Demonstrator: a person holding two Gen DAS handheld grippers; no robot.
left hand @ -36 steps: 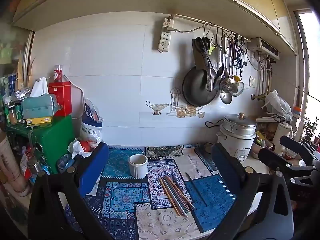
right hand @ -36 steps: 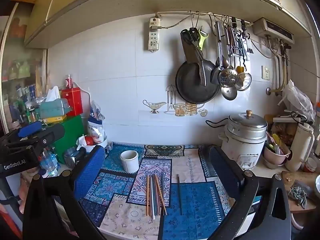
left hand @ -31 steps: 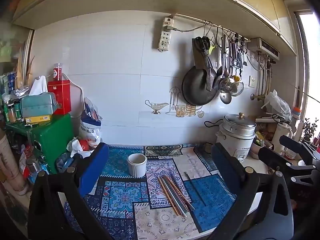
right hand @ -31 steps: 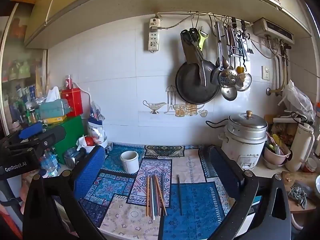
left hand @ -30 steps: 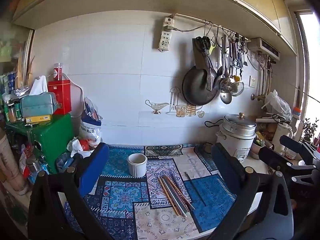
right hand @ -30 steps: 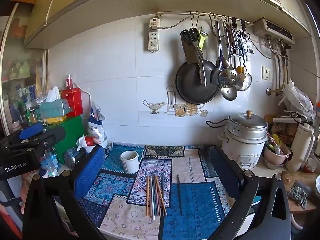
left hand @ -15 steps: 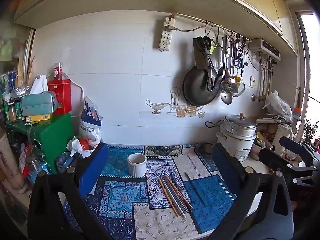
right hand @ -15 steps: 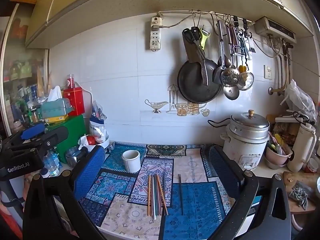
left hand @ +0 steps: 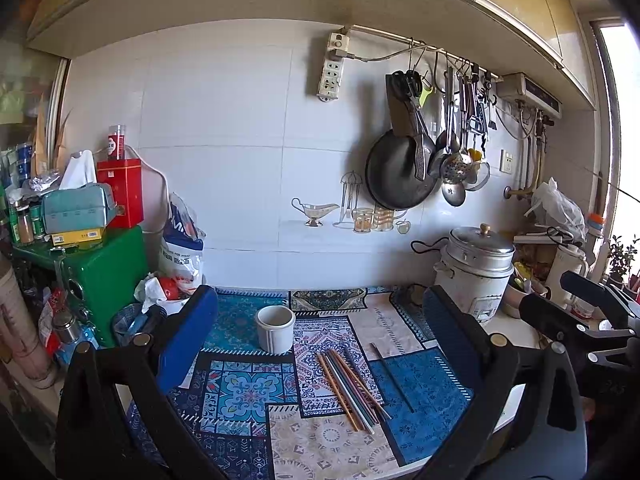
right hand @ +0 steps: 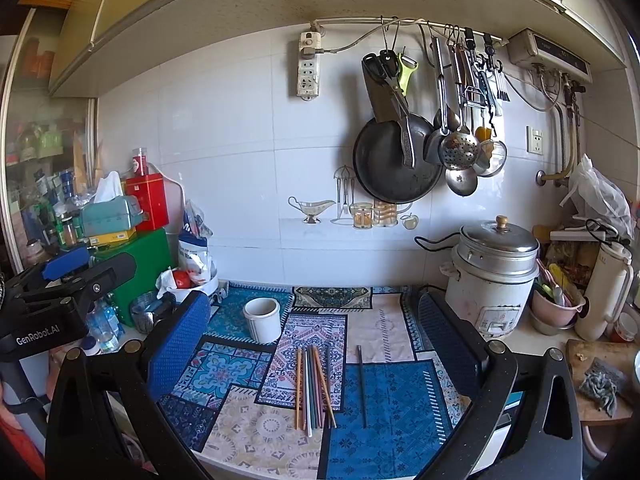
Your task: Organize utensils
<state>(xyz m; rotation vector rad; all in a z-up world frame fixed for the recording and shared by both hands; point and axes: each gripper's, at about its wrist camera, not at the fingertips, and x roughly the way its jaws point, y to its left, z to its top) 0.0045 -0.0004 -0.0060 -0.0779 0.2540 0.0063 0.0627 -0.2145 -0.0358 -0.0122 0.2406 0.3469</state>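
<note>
Left wrist view: left gripper (left hand: 320,344) and right gripper (right hand: 316,344) gape empty above centre-frame chopsticks (left hand: 352,388) (white cup (left hand: 275,328) behind).

Patterned blue-and-beige woven cloth mat (right hand: 384,412): matt, covers the counter. Squat white glazed ceramic cup (right hand: 262,319) at 11 o'clock of the thin coloured chopsticks (right hand: 314,388): smooth, slight sheen. Chopsticks: smooth, satin. White wall tiles (right hand: 224,160): glossy. Round black frying pan (right hand: 394,164) hung at 1 o'clock: dull dark metal. Domed rice cooker lid (right hand: 498,246): brushed metal. Blue finger pads (right hand: 180,344) of the right gripper: dimpled, matt.
</note>
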